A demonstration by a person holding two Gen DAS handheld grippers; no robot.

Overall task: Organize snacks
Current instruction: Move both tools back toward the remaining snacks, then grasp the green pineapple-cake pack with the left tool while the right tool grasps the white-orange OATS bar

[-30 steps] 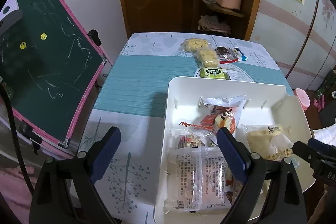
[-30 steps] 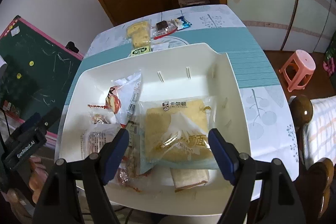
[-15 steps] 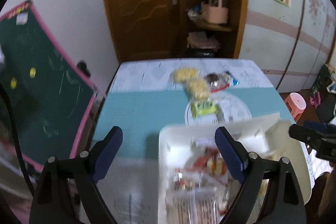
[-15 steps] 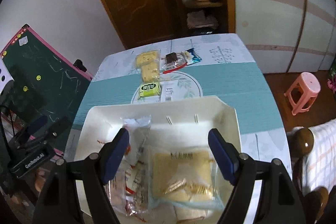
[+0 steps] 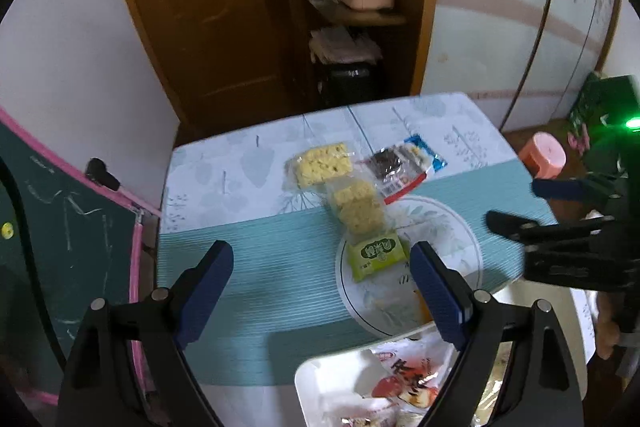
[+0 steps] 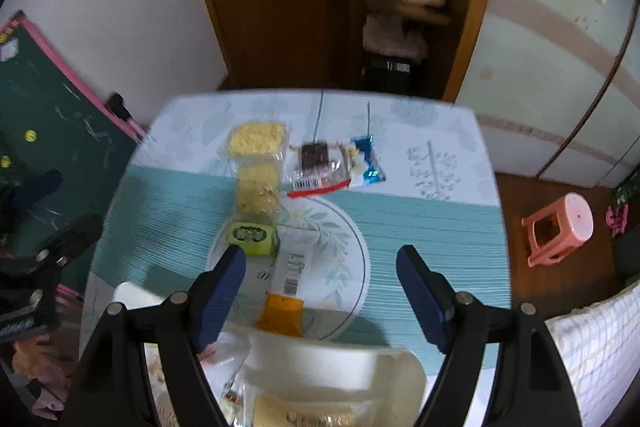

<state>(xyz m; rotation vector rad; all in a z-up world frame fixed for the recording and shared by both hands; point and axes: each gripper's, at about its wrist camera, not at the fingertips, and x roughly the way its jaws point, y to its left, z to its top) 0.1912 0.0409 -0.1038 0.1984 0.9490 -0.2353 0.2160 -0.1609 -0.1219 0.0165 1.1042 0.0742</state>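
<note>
Several snacks lie loose on the table: two yellow cracker packs [image 5: 322, 165] [image 6: 256, 139], a green packet [image 5: 376, 253] [image 6: 250, 233], a dark chocolate snack [image 5: 386, 163] [image 6: 316, 157], a blue packet [image 6: 366, 163] and a clear packet with an orange end [image 6: 286, 291]. A white tray [image 5: 320, 383] [image 6: 320, 361] holding wrapped snacks sits at the near edge. My left gripper [image 5: 320, 291] is open and empty above the table, left of the green packet. My right gripper [image 6: 320, 295] is open and empty above the clear packet.
A green chalkboard with a pink frame [image 5: 60, 247] leans at the table's left. A wooden door and shelf [image 5: 280, 7] stand behind the table. A pink stool [image 6: 560, 231] is on the floor to the right. A bed edge [image 6: 592, 347] lies at lower right.
Both grippers have lifted and tilted from over the tray toward the loose snacks further back. The tray has slid to the bottom of both views. Both stay open.
</note>
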